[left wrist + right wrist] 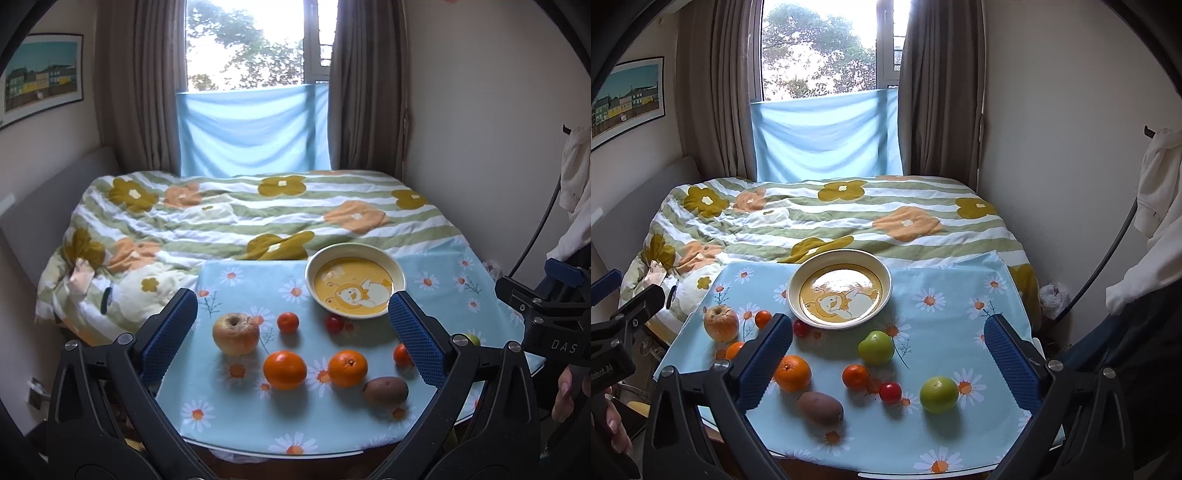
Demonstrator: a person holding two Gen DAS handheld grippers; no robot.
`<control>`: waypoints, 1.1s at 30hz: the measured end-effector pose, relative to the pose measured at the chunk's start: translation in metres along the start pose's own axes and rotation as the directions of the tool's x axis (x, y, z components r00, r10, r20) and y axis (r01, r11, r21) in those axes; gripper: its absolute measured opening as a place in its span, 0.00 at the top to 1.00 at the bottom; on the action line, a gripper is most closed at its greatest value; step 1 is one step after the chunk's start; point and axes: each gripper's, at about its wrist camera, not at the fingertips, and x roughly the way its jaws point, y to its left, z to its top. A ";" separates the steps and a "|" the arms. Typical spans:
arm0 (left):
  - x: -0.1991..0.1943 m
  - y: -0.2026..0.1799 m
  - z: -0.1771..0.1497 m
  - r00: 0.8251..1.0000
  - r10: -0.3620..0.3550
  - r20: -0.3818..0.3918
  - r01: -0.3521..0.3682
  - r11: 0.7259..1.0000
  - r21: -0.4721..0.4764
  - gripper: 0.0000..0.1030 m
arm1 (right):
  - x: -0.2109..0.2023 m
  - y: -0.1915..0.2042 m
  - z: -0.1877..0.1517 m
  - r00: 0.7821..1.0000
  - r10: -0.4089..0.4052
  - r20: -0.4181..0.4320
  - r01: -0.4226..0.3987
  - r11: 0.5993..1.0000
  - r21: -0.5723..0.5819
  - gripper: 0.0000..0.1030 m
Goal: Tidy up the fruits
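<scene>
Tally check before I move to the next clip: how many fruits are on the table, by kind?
Oranges: 2
Small mandarins: 2
Cherry tomatoes: 2
Green fruits: 2
Blemished apple: 1
Brown kiwi: 1
Total: 10, none in the bowl

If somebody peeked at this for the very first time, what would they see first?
Probably the yellow bowl with a cartoon animal inside, empty at the far middle of the daisy tablecloth. Next, the bright fruit scattered in front of it: oranges, two green apples and a brown kiwi. Both grippers, left and right, hover open, holding nothing.
</scene>
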 end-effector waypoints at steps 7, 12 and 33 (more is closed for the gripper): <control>0.000 0.001 -0.001 1.000 -0.001 0.000 0.001 1.000 0.001 0.00 | 0.001 0.001 0.000 1.000 0.003 0.000 -0.003 1.000 -0.002 0.00; 0.000 0.001 -0.001 1.000 -0.002 0.001 0.002 1.000 0.002 0.00 | 0.001 0.001 0.000 1.000 0.004 -0.001 -0.004 1.000 -0.001 0.00; 0.005 0.000 -0.003 1.000 -0.005 -0.005 0.004 1.000 -0.005 0.00 | 0.004 0.001 0.000 1.000 -0.003 -0.007 0.003 1.000 0.000 0.00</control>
